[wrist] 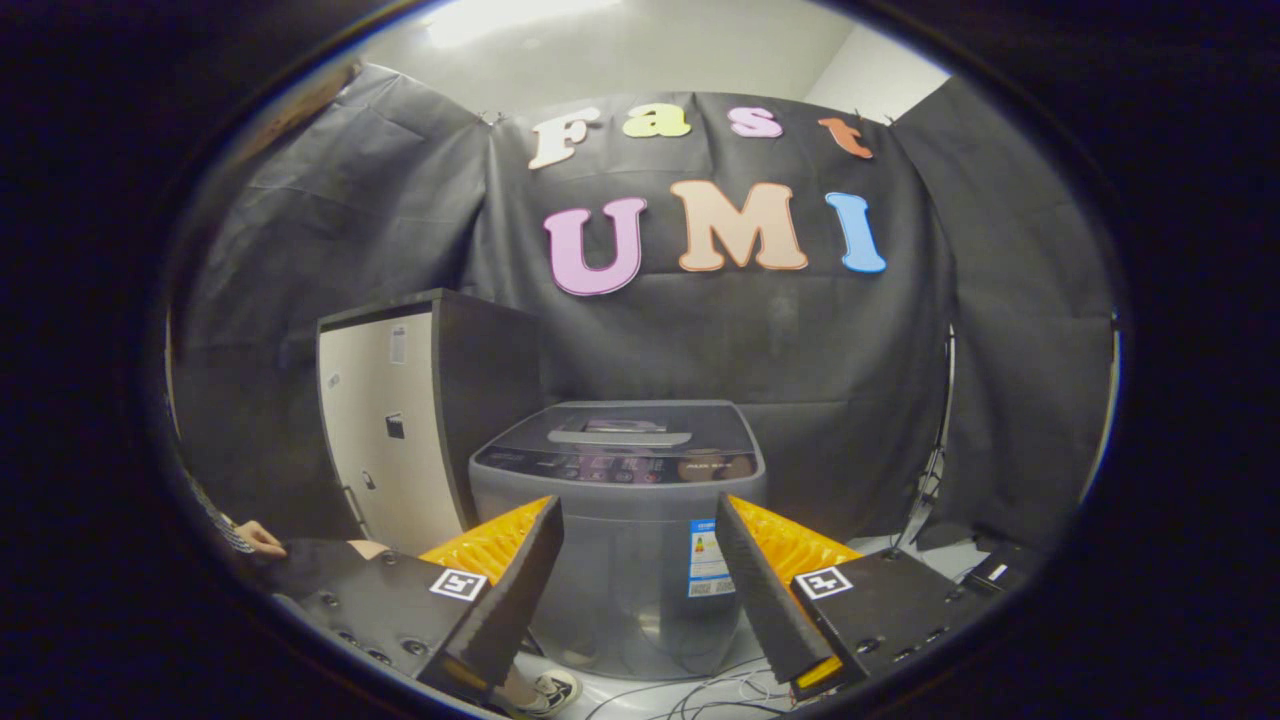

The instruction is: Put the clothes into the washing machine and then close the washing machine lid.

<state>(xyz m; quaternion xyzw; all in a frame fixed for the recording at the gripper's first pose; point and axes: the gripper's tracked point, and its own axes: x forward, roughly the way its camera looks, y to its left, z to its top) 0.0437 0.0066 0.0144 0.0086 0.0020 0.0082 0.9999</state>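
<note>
A grey top-loading washing machine (620,520) stands on the floor straight ahead of me, beyond my fingers. Its dark lid (620,430) lies flat and shut, with a handle bar across the top and a control panel along the front edge. My gripper (635,560) is open, fingers spread wide with nothing between them, and the machine's front shows through the gap. I see no clothes from here.
A tall cabinet (390,430) with a pale door stands just left of the machine. A person's hand (262,540) reaches in low on the left, and a shoe (545,692) shows below the left finger. Cables (700,695) lie on the pale floor in front of the machine.
</note>
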